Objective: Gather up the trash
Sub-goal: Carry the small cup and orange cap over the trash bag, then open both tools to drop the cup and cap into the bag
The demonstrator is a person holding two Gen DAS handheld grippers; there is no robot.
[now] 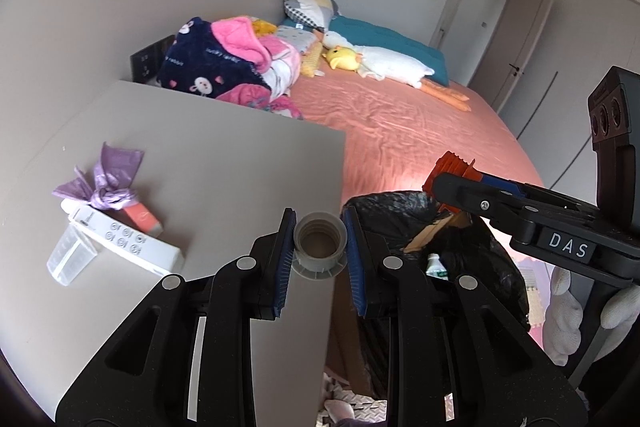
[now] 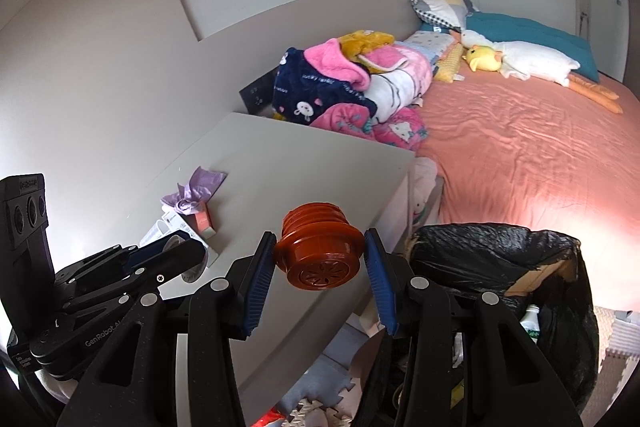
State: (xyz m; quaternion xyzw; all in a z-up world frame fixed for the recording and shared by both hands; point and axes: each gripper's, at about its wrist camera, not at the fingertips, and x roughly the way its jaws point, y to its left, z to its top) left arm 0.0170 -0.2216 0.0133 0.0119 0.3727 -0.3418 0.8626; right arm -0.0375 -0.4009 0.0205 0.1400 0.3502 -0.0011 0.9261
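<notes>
Bedside table (image 1: 224, 163): both jaws grip caps (grey (image 1: 319, 242), orange (image 2: 319, 254)).

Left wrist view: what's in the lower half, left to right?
Clear plastic cup → white box with the knotted purple bag on it → grey cap held in the left gripper → black trash bag → right gripper holding an orange cap → gloved hand.

Open black trash bag (image 2: 496, 247) mouth unobstructed, nightstand (image 1: 224, 163) edge just beside it; clutter (image 1: 116, 223) at nightstand's far side
</notes>
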